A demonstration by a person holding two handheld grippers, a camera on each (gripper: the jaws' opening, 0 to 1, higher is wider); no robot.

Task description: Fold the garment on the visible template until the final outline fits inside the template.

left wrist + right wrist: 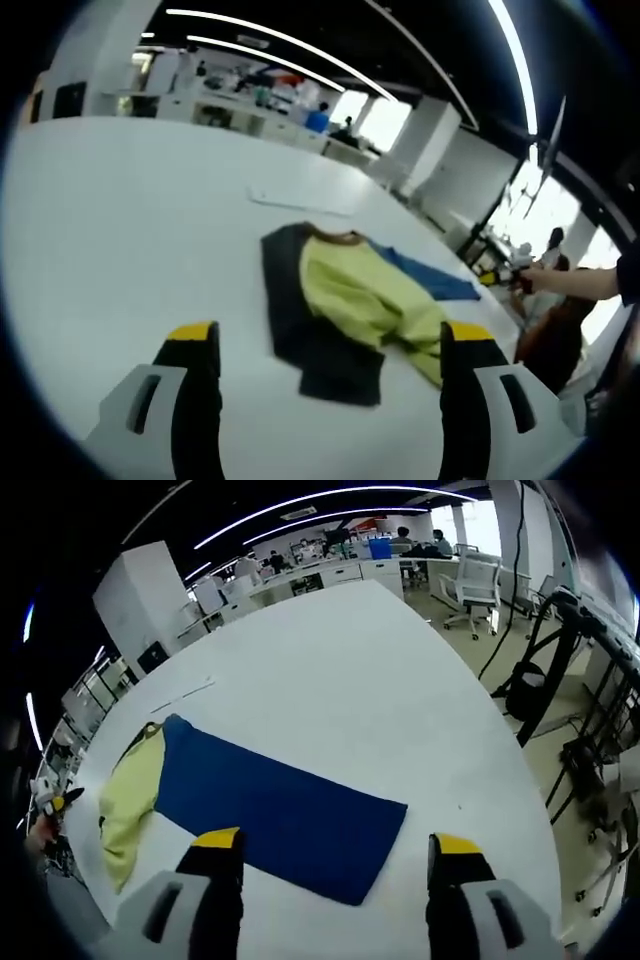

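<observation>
1. Your left gripper [330, 350] hovered above the white table [120, 220], jaws apart, holding nothing.
2. Your right gripper [338, 855] did likewise.
3. The yellow garment [365, 290] lay partly on the blue template [280, 815].

garment [350, 300]: yellow-green, dark trim, crumpled | partly over blue rectangular template [275, 815], flat on table

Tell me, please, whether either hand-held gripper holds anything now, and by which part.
Nothing is held. The left hand-held gripper and the right hand-held gripper are both open, above the yellow-green and dark grey cloth garment and the blue rectangular template.
</observation>
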